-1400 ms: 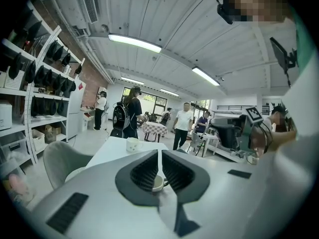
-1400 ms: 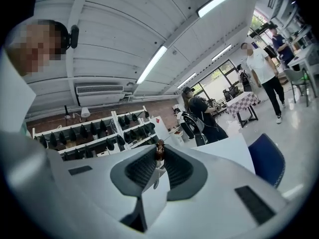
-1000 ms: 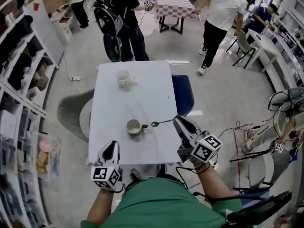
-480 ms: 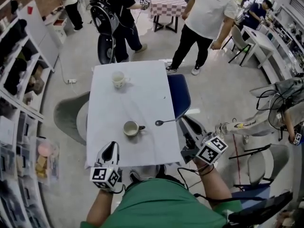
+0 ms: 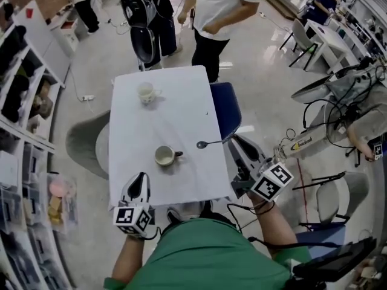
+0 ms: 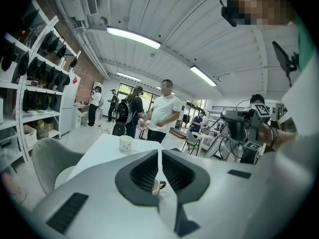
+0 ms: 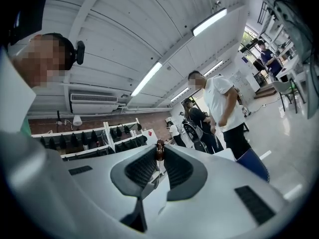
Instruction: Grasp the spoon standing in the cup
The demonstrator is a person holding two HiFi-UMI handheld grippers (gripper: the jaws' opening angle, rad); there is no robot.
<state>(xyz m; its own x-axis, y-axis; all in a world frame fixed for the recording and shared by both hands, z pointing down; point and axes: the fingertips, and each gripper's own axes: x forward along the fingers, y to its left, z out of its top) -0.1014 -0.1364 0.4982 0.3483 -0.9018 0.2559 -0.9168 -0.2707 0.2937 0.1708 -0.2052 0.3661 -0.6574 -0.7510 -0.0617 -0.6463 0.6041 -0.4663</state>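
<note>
A metal spoon [image 5: 208, 143] hangs level over the right edge of the white-clothed table [image 5: 181, 113], its bowl pointing left. My right gripper [image 5: 234, 142] is shut on its handle. In the right gripper view the spoon [image 7: 159, 148] shows end-on as a dark tip pinched between the pads of my right gripper [image 7: 159, 156]. A pale cup [image 5: 164, 156] with a dark handle stands to the spoon's left, with nothing in it. My left gripper [image 5: 141, 178] hovers at the near table edge, jaws together and holding nothing. Past my left gripper [image 6: 159, 153] the cup [image 6: 157, 185] shows low down.
A second white cup [image 5: 146, 92] stands at the table's far end. A blue chair [image 5: 222, 110] is against the right side and a grey chair [image 5: 84, 144] on the left. A person in a white shirt [image 5: 217, 11] stands just beyond the table. Shelves [image 5: 24, 101] line the left.
The right gripper has carried the spoon a little rightward, away from the cup. The person in the white shirt has walked up to the table's far end. The left gripper has hardly moved.
</note>
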